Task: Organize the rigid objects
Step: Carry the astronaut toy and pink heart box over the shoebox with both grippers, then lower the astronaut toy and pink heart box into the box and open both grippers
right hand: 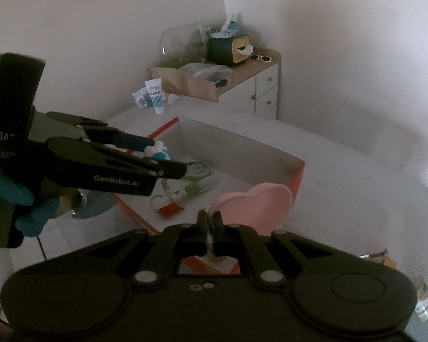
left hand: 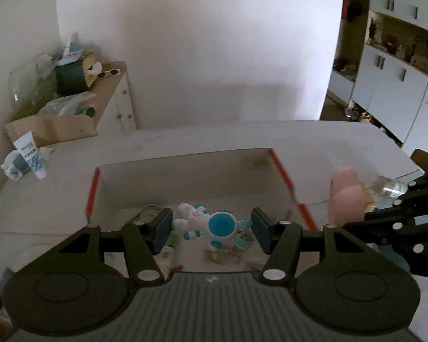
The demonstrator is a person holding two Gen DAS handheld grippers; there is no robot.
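I am bringing two things to the open box with the red-taped corners, so this is the carry-and-drop step of the tidying. My left gripper has its jaws half apart with the blue-and-white astronaut toy between them; in the right wrist view the toy sits at those fingertips above the box, so I judge it held, though I cannot see the pads pressing. My right gripper is closed tight on the thin stem of a pink heart-shaped piece, which stands above the box's near corner. Both tools point down at a slant toward the box, the left one reaching over its interior from the side, my blue-gloved hand wrapped round its handle. Inside already lie a tape measure, a small tube and a red-tasselled charm. Next, I think, each load must come lower over bare floor, well apart, before I let go.
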